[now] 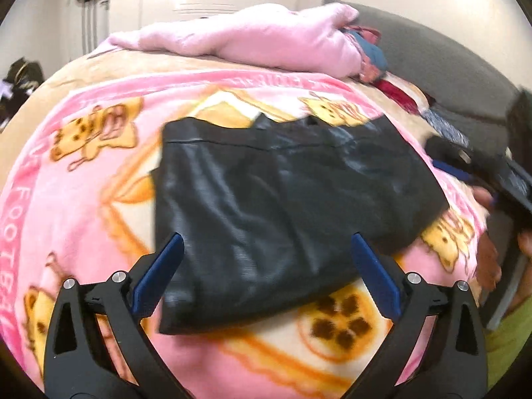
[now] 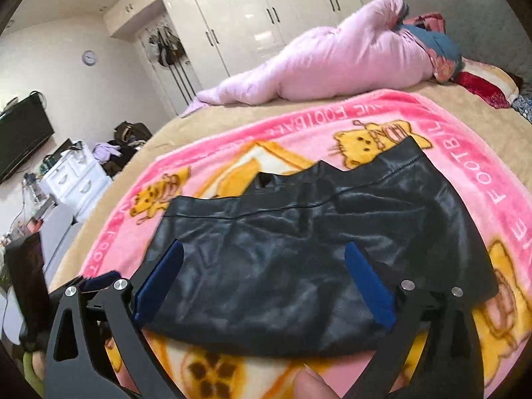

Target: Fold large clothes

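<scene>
At the bottom of each frame, the left gripper (image 1: 266, 269) and right gripper (image 2: 264, 277) gape wide, gripping nothing. Mid-frame, the folded black leather garment (image 1: 282, 199) lies on the pink cartoon blanket (image 1: 83, 183). Farther up, a pink quilt (image 2: 332, 63) lies bunched.

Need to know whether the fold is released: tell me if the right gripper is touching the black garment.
Apart. In the right wrist view the right gripper stands wide open above the black garment, nothing pinched between its fingers.
</scene>
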`<state>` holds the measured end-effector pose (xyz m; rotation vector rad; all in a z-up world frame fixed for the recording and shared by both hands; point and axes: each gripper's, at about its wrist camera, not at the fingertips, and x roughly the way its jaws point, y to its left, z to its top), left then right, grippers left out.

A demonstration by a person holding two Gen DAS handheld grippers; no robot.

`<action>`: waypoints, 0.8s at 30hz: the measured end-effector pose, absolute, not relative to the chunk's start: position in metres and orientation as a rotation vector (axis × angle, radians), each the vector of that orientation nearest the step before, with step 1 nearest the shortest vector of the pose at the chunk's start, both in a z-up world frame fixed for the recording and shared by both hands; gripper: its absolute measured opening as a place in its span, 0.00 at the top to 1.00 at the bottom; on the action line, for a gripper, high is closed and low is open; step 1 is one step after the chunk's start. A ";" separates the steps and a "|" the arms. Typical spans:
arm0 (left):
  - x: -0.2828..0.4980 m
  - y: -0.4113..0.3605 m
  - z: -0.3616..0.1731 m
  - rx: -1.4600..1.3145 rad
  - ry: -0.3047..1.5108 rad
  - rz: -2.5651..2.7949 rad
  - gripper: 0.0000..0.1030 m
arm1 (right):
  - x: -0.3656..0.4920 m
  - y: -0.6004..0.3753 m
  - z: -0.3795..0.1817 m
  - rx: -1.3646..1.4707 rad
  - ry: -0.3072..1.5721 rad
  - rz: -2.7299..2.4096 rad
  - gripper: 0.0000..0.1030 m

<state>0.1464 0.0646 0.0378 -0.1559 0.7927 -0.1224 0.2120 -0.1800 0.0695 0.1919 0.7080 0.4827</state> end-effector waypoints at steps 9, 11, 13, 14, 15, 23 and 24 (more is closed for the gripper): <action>0.131 0.116 0.067 -0.239 0.719 -0.034 0.09 | 0.177 -0.154 0.089 0.130 0.671 0.541 0.04; 0.129 0.126 0.070 -0.250 0.710 -0.013 0.09 | 0.172 -0.146 0.090 0.115 0.669 0.555 0.04; 0.126 0.135 0.074 -0.260 0.702 0.007 0.09 | 0.166 -0.138 0.091 0.097 0.667 0.566 0.04; 0.125 0.139 0.075 -0.264 0.696 0.019 0.09 | 0.162 -0.134 0.091 0.085 0.664 0.575 0.04; 0.123 0.145 0.076 -0.265 0.690 0.039 0.09 | 0.158 -0.128 0.092 0.072 0.661 0.586 0.04; 0.120 0.175 0.078 -0.281 0.682 0.134 0.09 | 0.137 -0.088 0.089 -0.030 0.654 0.661 0.04; 0.120 0.179 0.077 -0.285 0.681 0.146 0.09 | 0.136 -0.083 0.087 -0.041 0.657 0.667 0.04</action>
